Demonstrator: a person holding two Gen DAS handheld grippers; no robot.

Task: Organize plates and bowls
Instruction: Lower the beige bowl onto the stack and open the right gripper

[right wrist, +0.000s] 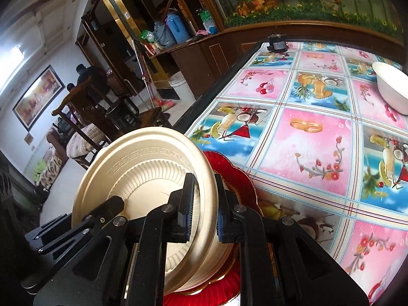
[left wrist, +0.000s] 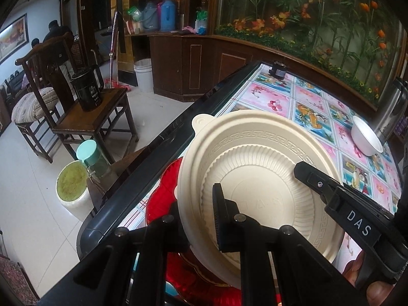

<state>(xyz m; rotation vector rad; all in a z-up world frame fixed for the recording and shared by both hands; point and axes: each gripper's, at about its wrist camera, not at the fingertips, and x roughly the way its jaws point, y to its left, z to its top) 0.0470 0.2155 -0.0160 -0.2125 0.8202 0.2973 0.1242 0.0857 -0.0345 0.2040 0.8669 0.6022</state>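
A cream plate (left wrist: 255,153) with a Greek-key rim is held tilted over a red plate (left wrist: 165,204) at the table's near left corner. My left gripper (left wrist: 196,219) is shut on the cream plate's rim; one finger (left wrist: 224,219) lies across its face. My right gripper (right wrist: 204,216) is also shut on the cream plate (right wrist: 142,163), its pads on either side of the rim, and its black finger shows in the left wrist view (left wrist: 318,183). The red plate (right wrist: 229,168) sits underneath. A white bowl (left wrist: 366,136) stands further along the table, also in the right wrist view (right wrist: 392,89).
The table has a colourful fruit-pattern cloth (right wrist: 306,132) and a dark edge (left wrist: 158,153). A steel flask (left wrist: 390,107) stands beside the bowl. A small black device (right wrist: 276,44) sits at the far edge. Wooden chairs (left wrist: 84,117) stand left of the table.
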